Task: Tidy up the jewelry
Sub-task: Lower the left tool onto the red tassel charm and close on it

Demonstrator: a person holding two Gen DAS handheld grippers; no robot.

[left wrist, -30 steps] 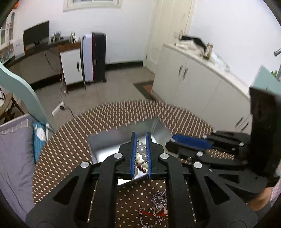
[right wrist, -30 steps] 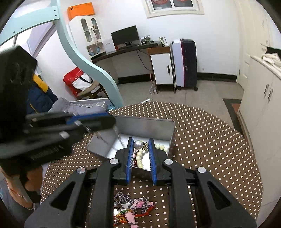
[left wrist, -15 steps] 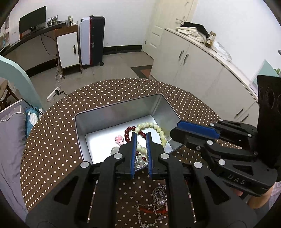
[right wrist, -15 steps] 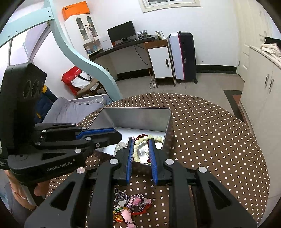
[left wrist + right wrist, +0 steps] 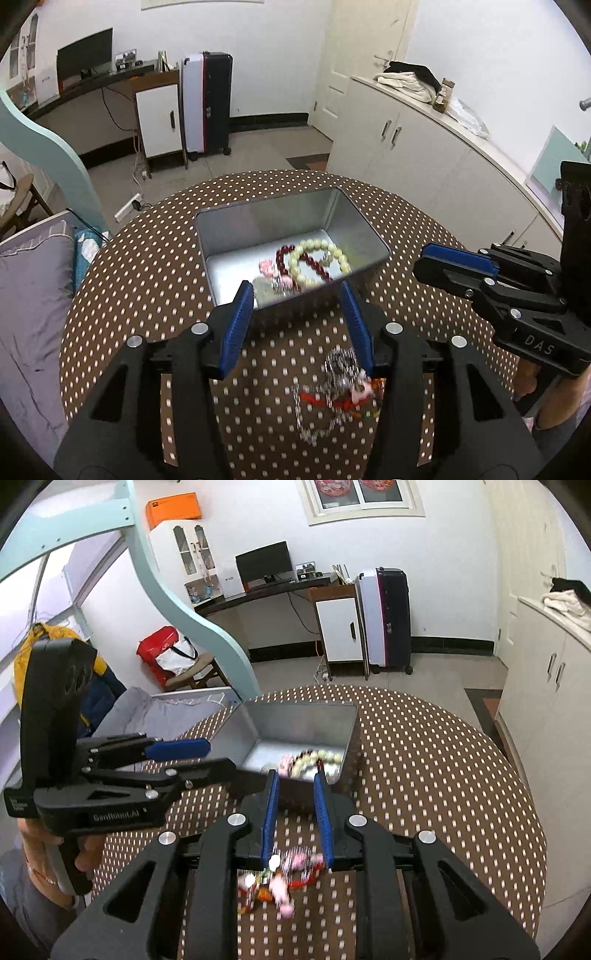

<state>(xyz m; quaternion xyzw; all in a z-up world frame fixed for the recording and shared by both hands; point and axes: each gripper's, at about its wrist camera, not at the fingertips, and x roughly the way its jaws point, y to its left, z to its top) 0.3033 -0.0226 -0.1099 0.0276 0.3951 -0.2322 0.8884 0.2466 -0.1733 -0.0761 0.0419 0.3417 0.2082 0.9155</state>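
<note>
Jewelry is lying in two places on the brown polka-dot table [image 5: 147,258]; a silver metal tin [image 5: 288,218] is sitting at the middle of the round top, and a loose heap of chains and trinkets [image 5: 340,387] is lying on the cloth just near of it; inside the tin a pale green bead bracelet [image 5: 319,258] is overlapping a dark red bead bracelet [image 5: 284,254], with a small pink charm [image 5: 266,266] lying just left of them and some blurred silvery pieces at the tin's near wall.

Left gripper [image 5: 299,314] is hovering over the gap between the tin's near wall and the heap; its blue-padded jaws are standing wide apart and holding nothing; right gripper [image 5: 295,797] is hanging just near of the tin's near right corner, its jaws parted by a moderate gap and gripping nothing, with the heap [image 5: 280,875] showing blurred below and between its fingers.

Each tool is showing in the other's view; the right one is reaching in from the right side in the left wrist view, well apart from the tin; the left one is coming in from the left in the right wrist view, its tips close to the tin's left wall [image 5: 243,734].
</note>
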